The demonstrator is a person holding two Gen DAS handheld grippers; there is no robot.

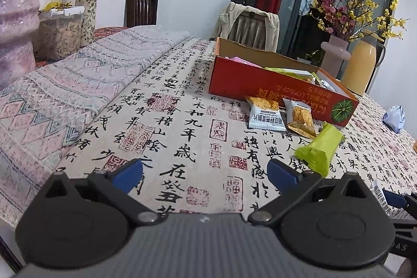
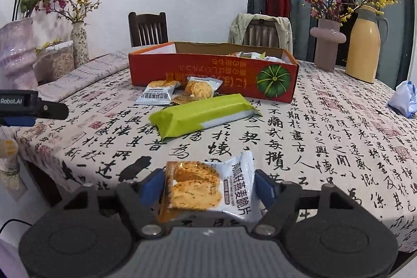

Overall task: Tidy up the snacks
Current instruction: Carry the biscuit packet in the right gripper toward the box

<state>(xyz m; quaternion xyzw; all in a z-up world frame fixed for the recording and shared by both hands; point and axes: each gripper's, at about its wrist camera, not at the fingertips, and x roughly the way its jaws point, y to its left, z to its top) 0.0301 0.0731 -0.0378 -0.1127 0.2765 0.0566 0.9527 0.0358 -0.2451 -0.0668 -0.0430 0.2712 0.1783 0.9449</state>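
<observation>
The right claw (image 2: 209,184) grips a cracker pack (image 2: 208,189) near the table's front edge. The left claw (image 1: 204,171) is wide open and holds nothing. The red box (image 2: 208,69) already has some snacks. Two packs (image 2: 179,91) and a green bar (image 2: 203,113) still lie just outside it. A cloth with black writing (image 2: 312,137) covers the table; vases and chairs stand behind.

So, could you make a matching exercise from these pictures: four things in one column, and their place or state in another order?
Things:
1. green packet
2. oat crisp packet
3. red box
4. left tool

Places or states:
A. open, holding nothing
B. between the right tool's fingers
C. lying on the tablecloth, near the box
D. open-topped, with snacks inside

Pairs: 1-C, 2-B, 3-D, 4-A
</observation>
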